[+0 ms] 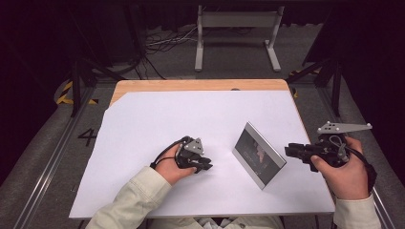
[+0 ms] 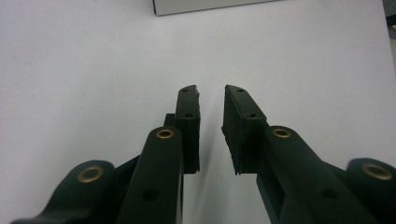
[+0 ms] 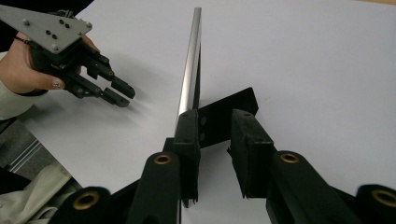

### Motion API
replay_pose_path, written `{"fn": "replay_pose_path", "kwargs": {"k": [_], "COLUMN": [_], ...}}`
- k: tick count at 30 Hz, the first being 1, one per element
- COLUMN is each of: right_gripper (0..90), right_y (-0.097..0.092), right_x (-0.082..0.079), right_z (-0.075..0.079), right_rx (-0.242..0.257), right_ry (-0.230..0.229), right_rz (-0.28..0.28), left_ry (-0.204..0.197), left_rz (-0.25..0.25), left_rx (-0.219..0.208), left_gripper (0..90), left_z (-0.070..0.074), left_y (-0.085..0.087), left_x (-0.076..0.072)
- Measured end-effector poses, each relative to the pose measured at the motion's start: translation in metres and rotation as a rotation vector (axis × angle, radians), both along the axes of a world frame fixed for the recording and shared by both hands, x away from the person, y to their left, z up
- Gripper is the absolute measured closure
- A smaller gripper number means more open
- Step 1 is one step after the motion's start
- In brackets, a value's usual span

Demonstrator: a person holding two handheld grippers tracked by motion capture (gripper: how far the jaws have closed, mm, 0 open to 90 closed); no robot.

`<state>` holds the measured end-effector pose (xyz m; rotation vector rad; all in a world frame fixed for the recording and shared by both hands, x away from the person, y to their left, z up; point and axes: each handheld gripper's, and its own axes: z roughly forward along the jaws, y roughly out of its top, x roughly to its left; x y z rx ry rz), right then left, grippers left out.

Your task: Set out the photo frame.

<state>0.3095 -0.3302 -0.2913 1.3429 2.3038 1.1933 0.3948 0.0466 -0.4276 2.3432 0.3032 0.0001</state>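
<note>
A silver-edged picture frame (image 1: 258, 155) with a dark picture stands tilted on the white sheet (image 1: 167, 119), right of centre. The right gripper view sees it edge-on as a thin metal strip (image 3: 189, 70), with its black back stand (image 3: 224, 116) resting on the sheet. My right gripper (image 1: 289, 150) is open just off the frame's right edge; in its own view (image 3: 215, 116) the jaws stand apart close to the stand, holding nothing. My left gripper (image 1: 207, 167) rests on the sheet left of the frame, its jaws (image 2: 210, 91) open and empty. The frame's lower edge (image 2: 210, 5) lies farther ahead.
The white sheet covers most of a wooden table (image 1: 191, 85). My right hand hangs at the table's right edge. Beyond the far edge, a grey metal stand (image 1: 236, 21) and loose cables (image 1: 162, 43) sit on the floor.
</note>
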Motion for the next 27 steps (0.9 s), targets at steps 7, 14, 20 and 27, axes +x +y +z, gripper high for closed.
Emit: {"fn": "replay_pose_path", "kwargs": {"k": [7, 14, 20, 27], "right_gripper": [71.6, 70.5, 69.5, 69.5], "right_y": [0.004, 0.012, 0.019, 0.025], "right_x": [-0.001, -0.003, 0.000, 0.005], "right_z": [0.001, 0.001, -0.004, -0.012], "right_rx": [-0.004, -0.001, -0.009, -0.016], "right_ry": [0.008, 0.012, 0.024, 0.048], "right_rz": [0.012, 0.040, 0.058, 0.062], "left_ry": [-0.002, 0.000, 0.002, 0.001], "left_rz": [0.001, 0.003, -0.003, -0.002], "left_rx": [0.000, 0.002, 0.002, 0.003], "left_gripper": [76.4, 76.4, 76.4, 76.0], "left_z": [0.000, -0.001, -0.001, -0.001], "left_y": [0.000, 0.001, 0.000, 0.001], "left_x": [0.000, 0.000, 0.000, 0.000]}}
